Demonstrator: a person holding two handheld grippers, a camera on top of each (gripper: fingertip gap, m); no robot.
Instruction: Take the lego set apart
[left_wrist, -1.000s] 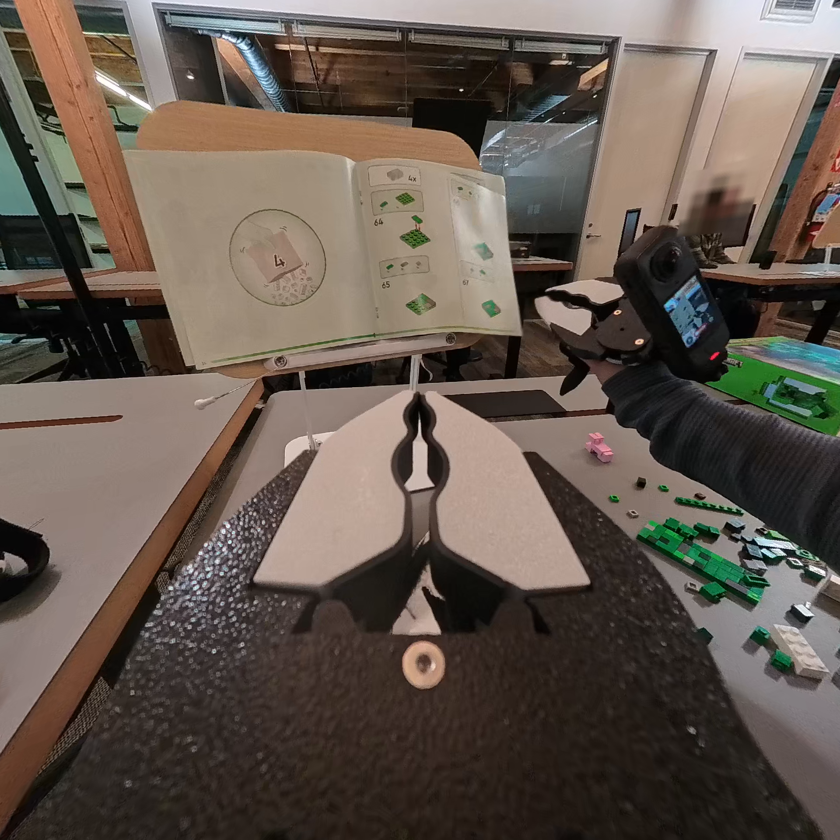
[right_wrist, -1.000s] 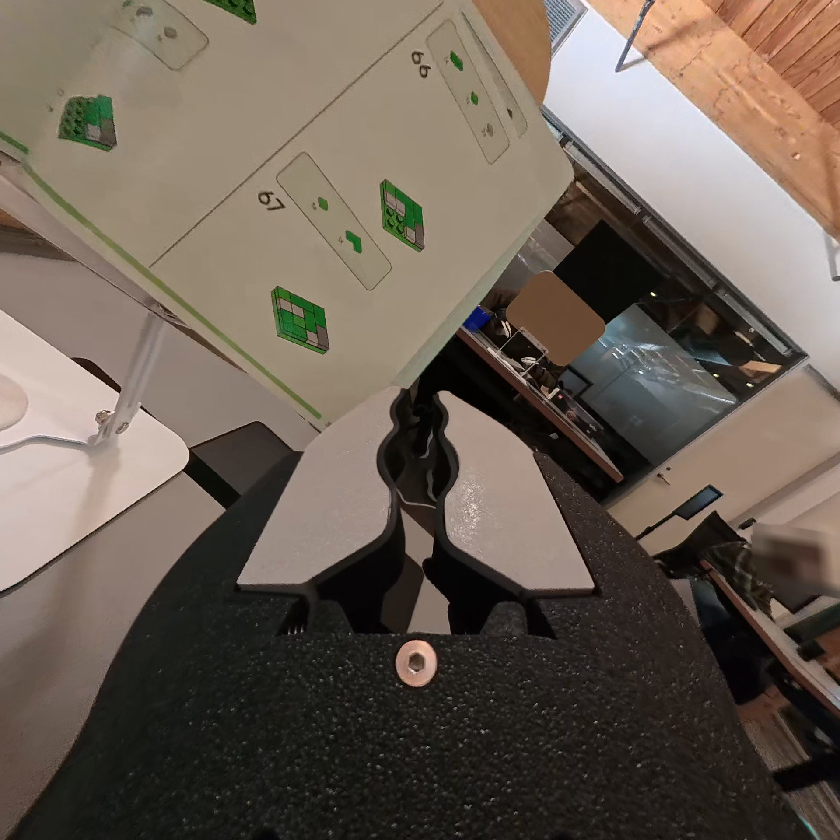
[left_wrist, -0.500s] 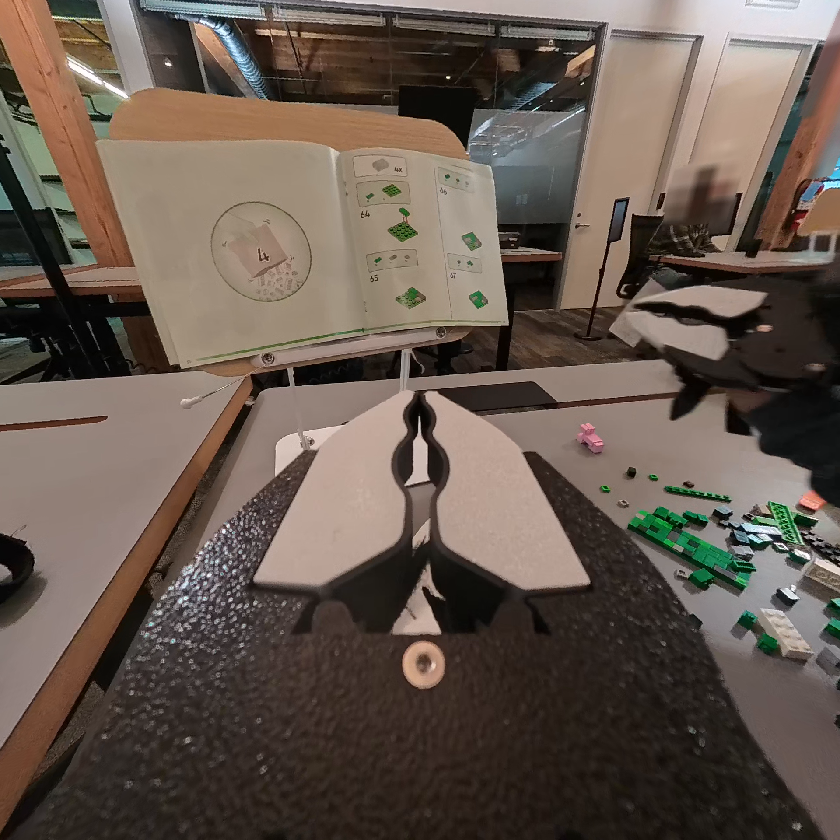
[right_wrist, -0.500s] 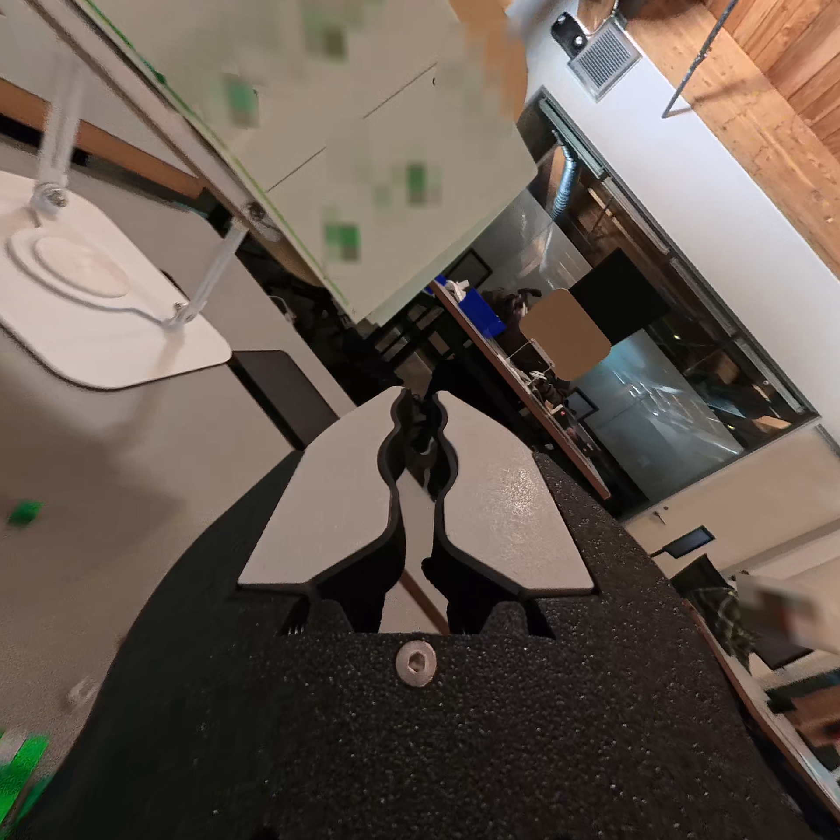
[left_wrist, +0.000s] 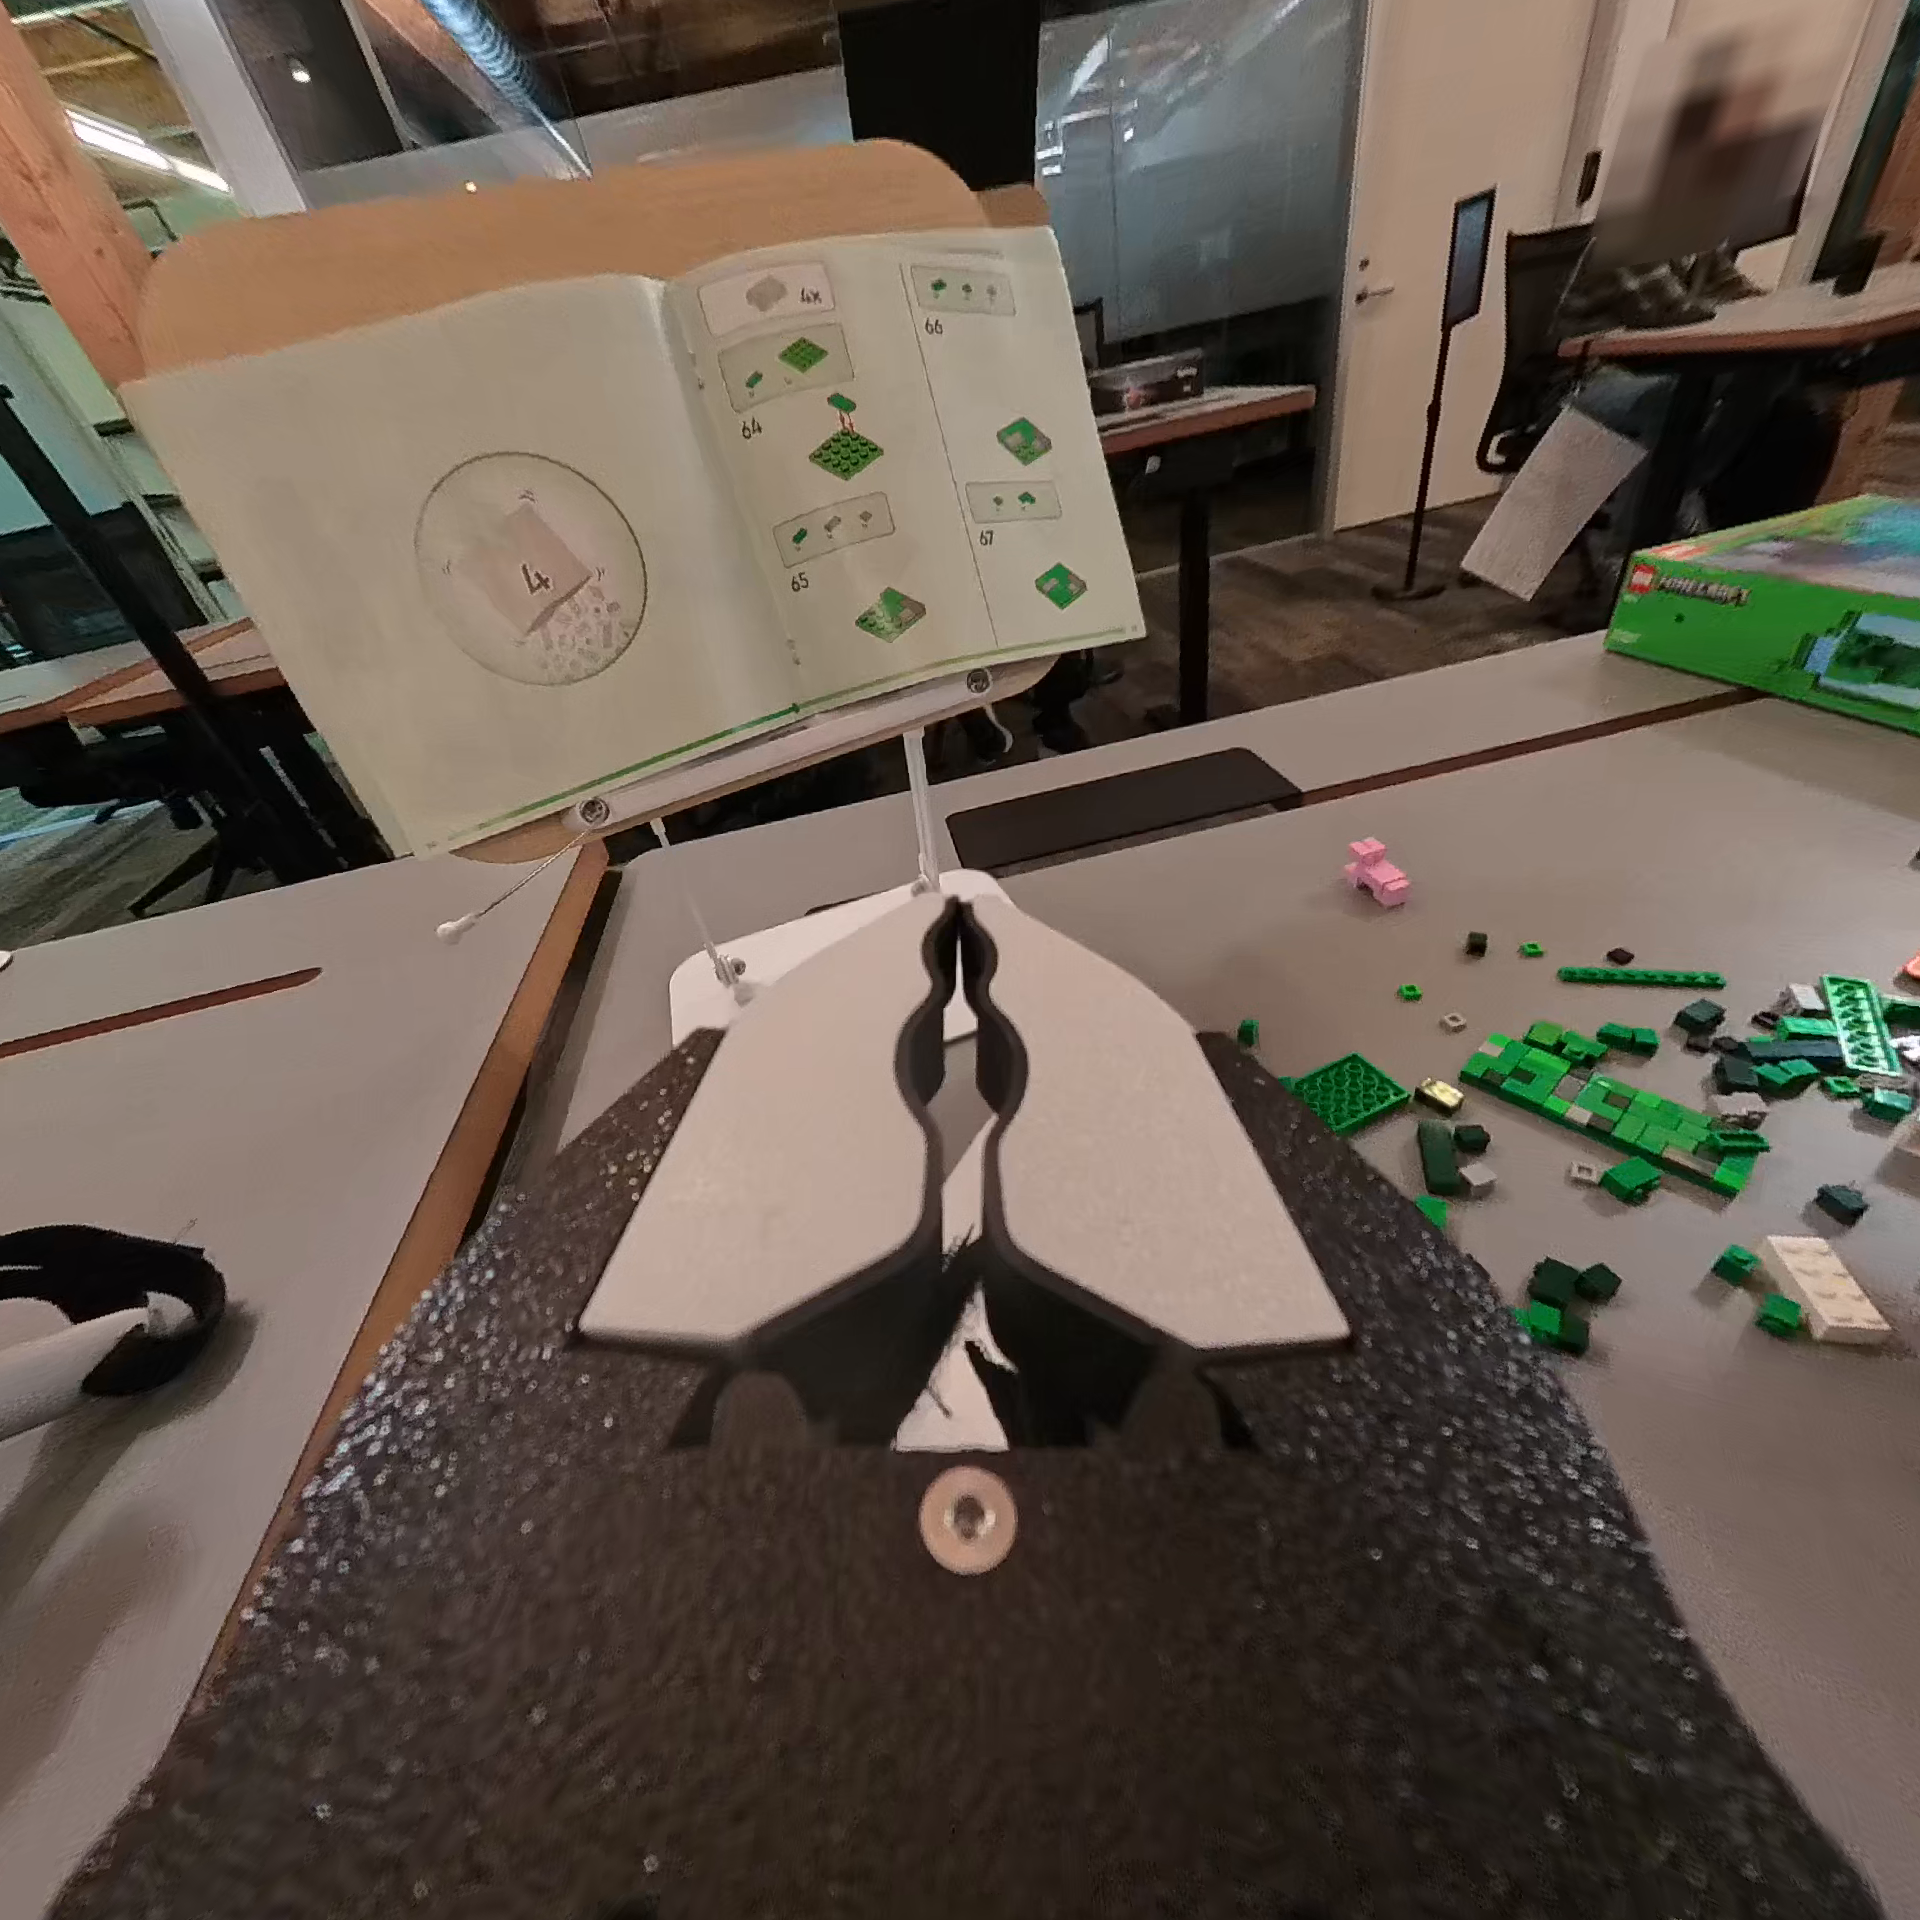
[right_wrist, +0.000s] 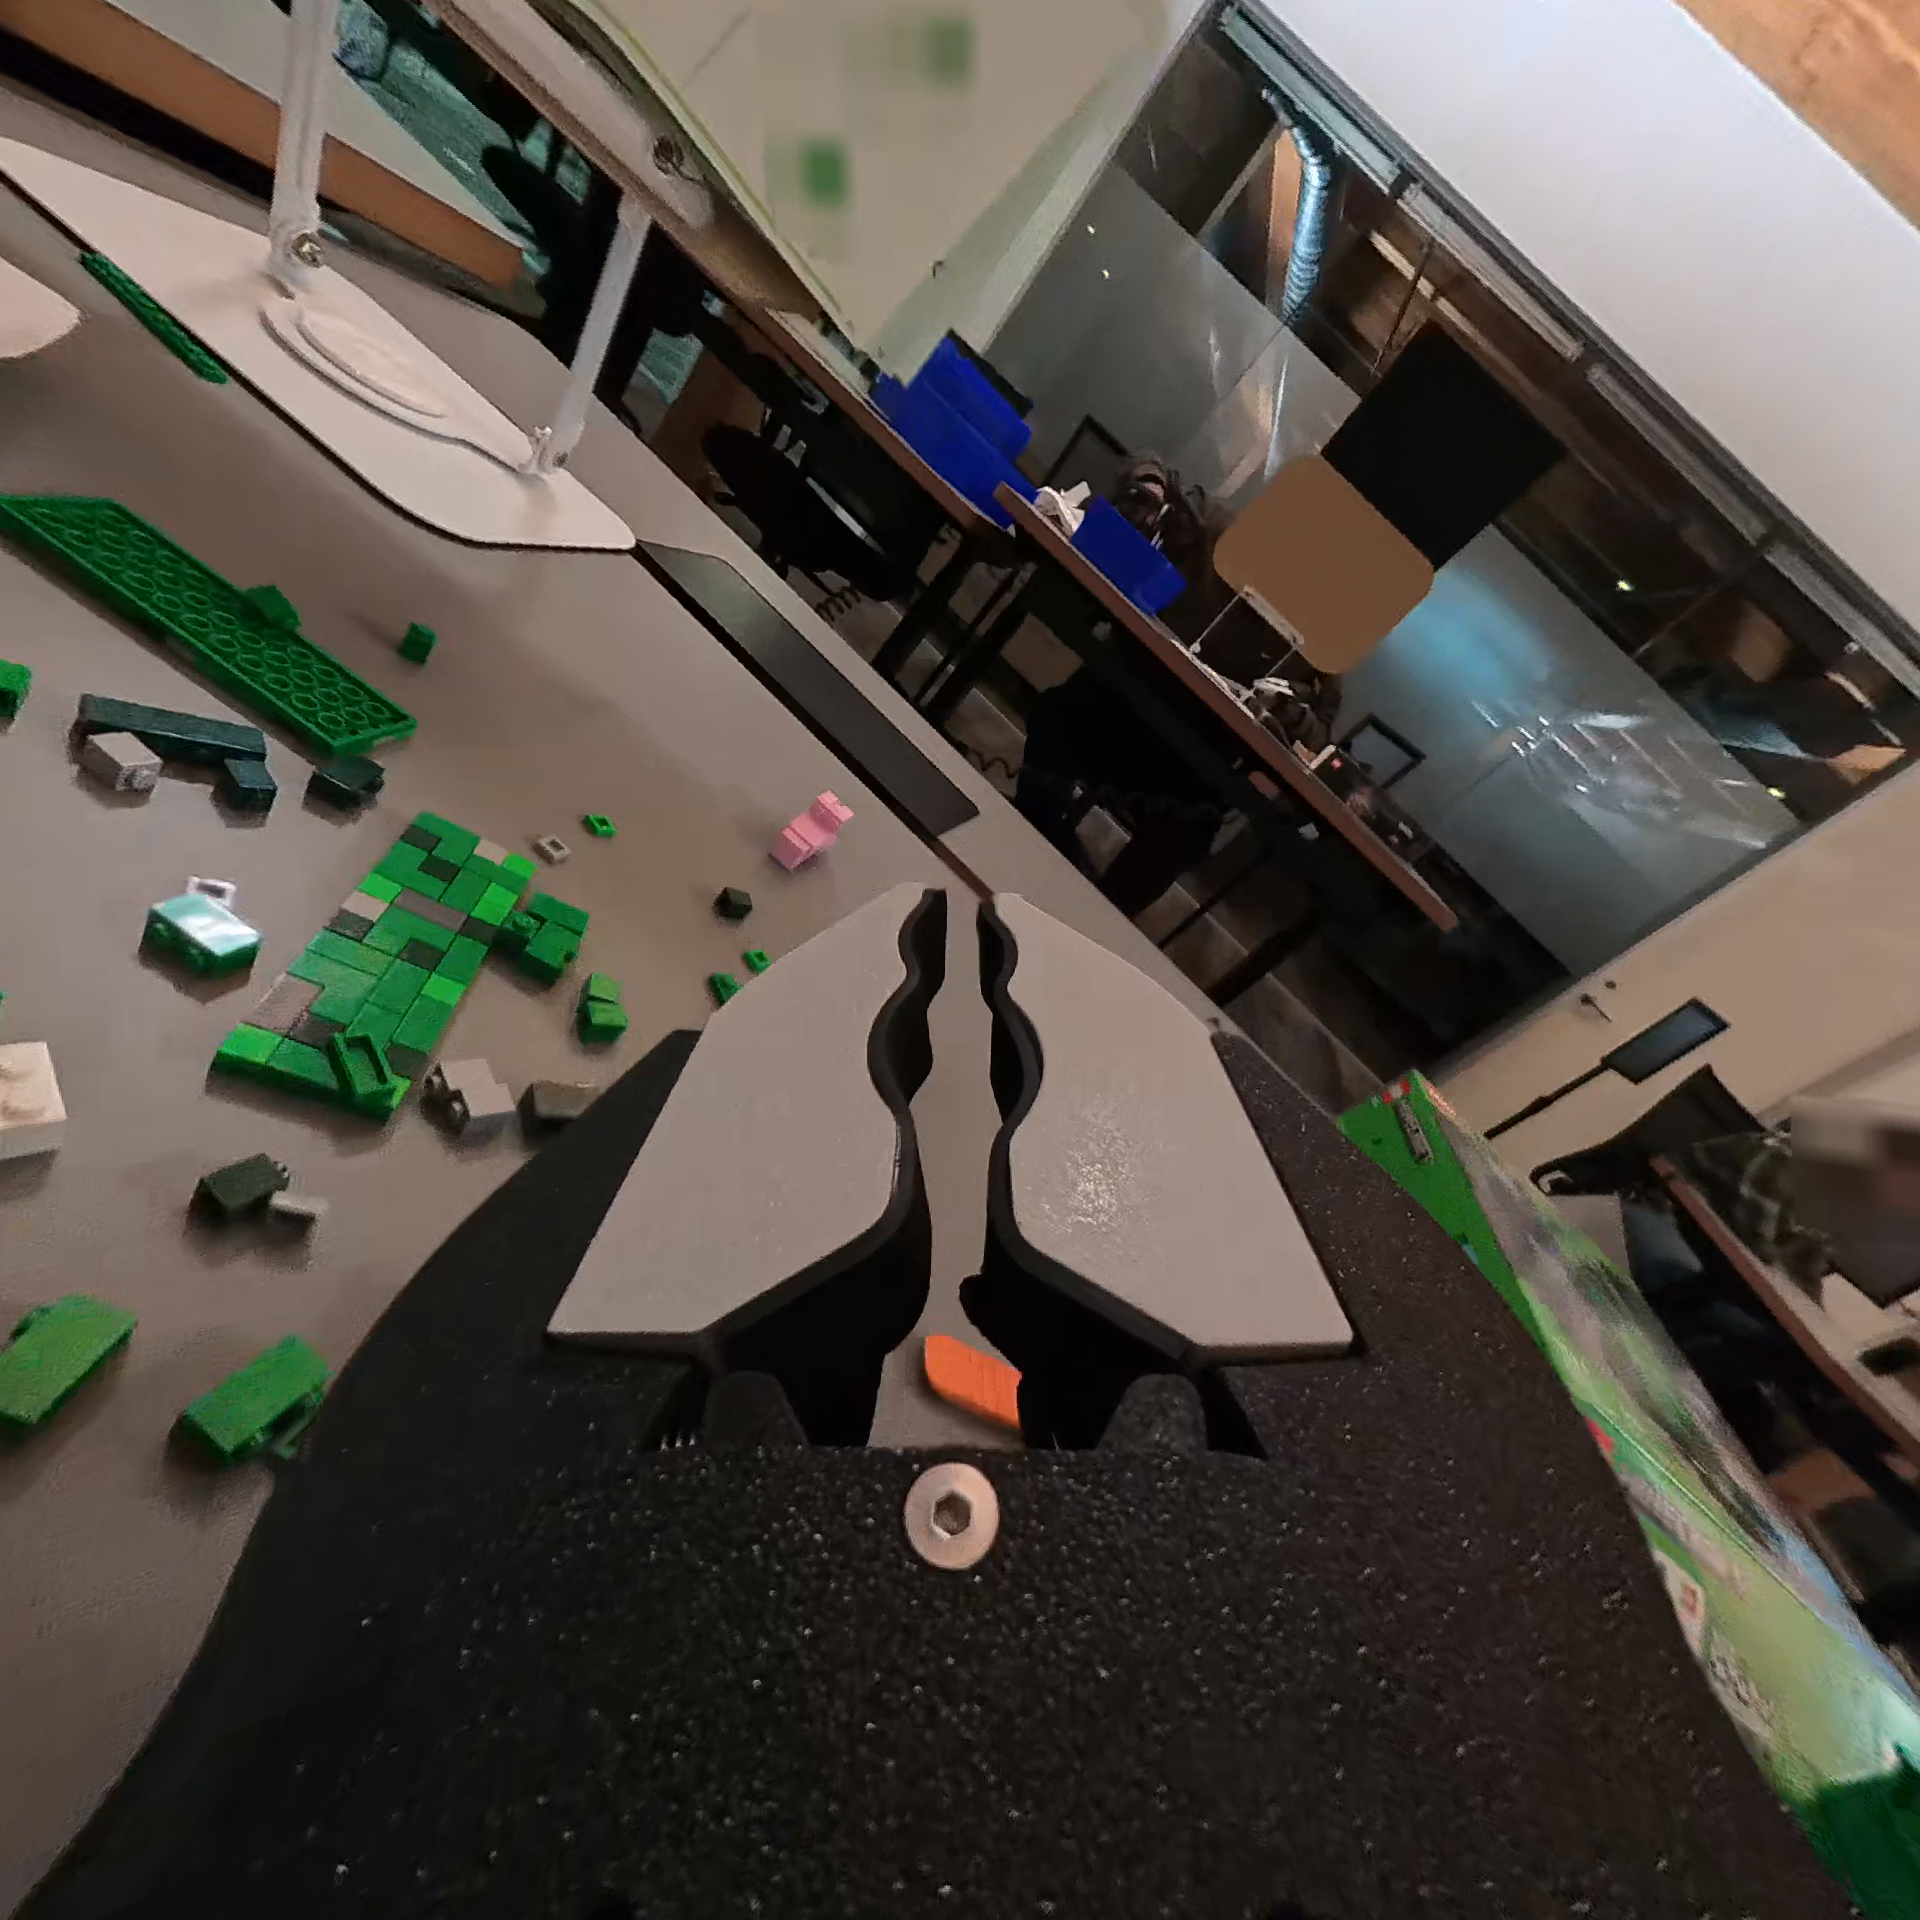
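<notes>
Grey table (left_wrist: 1558, 831) spread wide under both views, strewn on its right part with loose lego pieces. Open instruction booklet (left_wrist: 623, 499) propped on a tan board atop a white stand (left_wrist: 831, 935), base resting on the table just beyond the left gripper's tips. Green lego box (left_wrist: 1787, 623) lying at the far right edge of the table in the left wrist view, and close along the right side of the right wrist view (right_wrist: 1662, 1507), blurred there. Left gripper (left_wrist: 961, 930) held above the table, pointed toward the stand, tips pressed together with nothing between them. Right gripper (right_wrist: 961, 914) tilted over the scattered pieces, tips a narrow slit apart, likewise holding nothing. Partly built green tiled plate (right_wrist: 400, 956) lying flat near the middle of the scatter, also seen at right from the left wrist camera (left_wrist: 1600, 1112). Green studded plate (right_wrist: 208, 634) lying flat farther toward the stand base. Dark green bar (right_wrist: 171, 732) between those two, a small grey piece touching its end. White brick (left_wrist: 1823, 1288) near the front right, small green bits beside it. Pink pig figure (left_wrist: 1377, 876) standing apart toward the far edge, visible again just ahead of the right gripper (right_wrist: 812, 831). Orange tile (right_wrist: 971, 1377) glimpsed on the table through the gap behind the right gripper's fingers.
</notes>
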